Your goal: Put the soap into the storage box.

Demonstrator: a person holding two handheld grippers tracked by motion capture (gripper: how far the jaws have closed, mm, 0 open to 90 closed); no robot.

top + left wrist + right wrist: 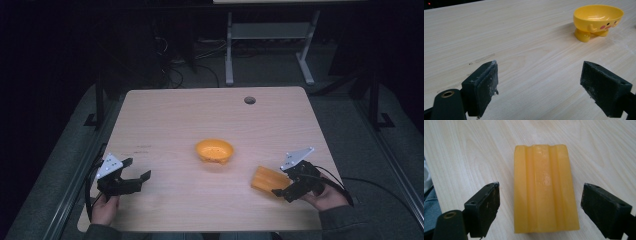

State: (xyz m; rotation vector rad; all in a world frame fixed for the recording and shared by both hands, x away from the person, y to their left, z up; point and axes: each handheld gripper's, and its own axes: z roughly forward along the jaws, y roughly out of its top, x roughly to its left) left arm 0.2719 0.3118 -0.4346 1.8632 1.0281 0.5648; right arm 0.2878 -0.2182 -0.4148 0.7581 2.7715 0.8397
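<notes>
A yellow footed bowl (pixel 214 151) with a cartoon face stands at the middle of the wooden table (pixel 165 115); the left gripper view shows this bowl (pixel 598 21) at the upper right. An orange ridged block (pixel 268 179) lies flat at the front right. My right gripper (pixel 284 186) is open, its jaws on either side of the near end of the block (pixel 544 187), apart from it. My left gripper (pixel 137 171) is open at the front left, with bare table between its jaws (pixel 539 85).
A round cable hole (pixel 249 100) sits near the table's far edge. A white desk frame (pixel 270 45) and cables stand on the floor beyond. The person's hands (pixel 105 210) hold the grippers at the near edge.
</notes>
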